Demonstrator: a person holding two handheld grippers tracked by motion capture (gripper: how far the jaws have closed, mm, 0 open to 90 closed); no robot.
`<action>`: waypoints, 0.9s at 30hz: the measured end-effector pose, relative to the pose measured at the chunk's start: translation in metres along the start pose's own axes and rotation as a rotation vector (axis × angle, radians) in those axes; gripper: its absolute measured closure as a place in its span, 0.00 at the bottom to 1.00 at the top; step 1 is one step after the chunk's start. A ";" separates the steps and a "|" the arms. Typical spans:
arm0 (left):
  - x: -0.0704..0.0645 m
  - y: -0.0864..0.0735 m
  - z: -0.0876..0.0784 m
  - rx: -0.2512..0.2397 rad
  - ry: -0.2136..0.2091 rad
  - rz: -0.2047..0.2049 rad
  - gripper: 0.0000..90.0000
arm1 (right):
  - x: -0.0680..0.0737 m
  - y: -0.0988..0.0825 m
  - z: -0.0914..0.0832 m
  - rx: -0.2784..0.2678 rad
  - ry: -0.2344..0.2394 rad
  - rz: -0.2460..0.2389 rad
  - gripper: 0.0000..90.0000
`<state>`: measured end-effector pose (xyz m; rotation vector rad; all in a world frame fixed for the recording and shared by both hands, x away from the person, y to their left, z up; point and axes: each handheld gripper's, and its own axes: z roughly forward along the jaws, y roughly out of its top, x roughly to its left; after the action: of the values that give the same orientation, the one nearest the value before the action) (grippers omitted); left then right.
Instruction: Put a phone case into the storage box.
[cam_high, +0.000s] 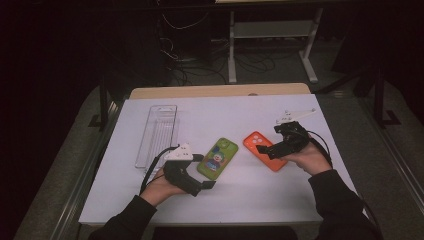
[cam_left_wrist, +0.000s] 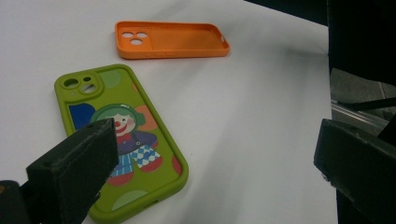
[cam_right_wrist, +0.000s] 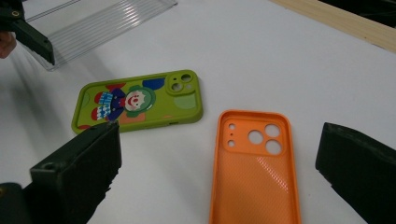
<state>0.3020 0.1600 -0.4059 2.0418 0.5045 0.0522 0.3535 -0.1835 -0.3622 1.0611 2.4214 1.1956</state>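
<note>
Two phone cases side by side mid-table (cam_high: 300, 107), clown case (cam_high: 217, 158) left of plain case (cam_high: 261, 148), clear tray (cam_high: 157, 134) further left, wooden board (cam_high: 220, 91) behind.

a white worktop (cam_high: 280, 195) carries 3 things: a green phone case (cam_high: 217, 158) at its middle, an orange phone case (cam_high: 264, 150) just right of it, a clear tray (cam_high: 157, 134) to its left.

The counter (cam_high: 300, 200) is white. One phone case (cam_high: 217, 158) is green with a clown picture: red nose, green hair, purple top, blue and white checks. The other case (cam_high: 260, 146) is plain orange. The tray (cam_high: 157, 132) is clear. The tongs are black.
</note>
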 end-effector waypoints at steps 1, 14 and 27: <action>0.000 0.000 0.000 -0.005 0.001 -0.003 0.00 | 0.000 0.000 0.000 0.000 0.000 0.000 0.00; 0.001 0.000 -0.001 0.009 -0.003 -0.011 0.00 | -0.016 0.024 0.007 -0.001 -0.030 0.021 0.00; 0.001 -0.001 -0.001 0.010 -0.005 -0.014 0.00 | -0.033 0.035 0.016 0.013 -0.139 0.081 0.00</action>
<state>0.3027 0.1616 -0.4061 2.0478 0.5164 0.0360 0.4023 -0.1831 -0.3482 1.2144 2.3036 1.0926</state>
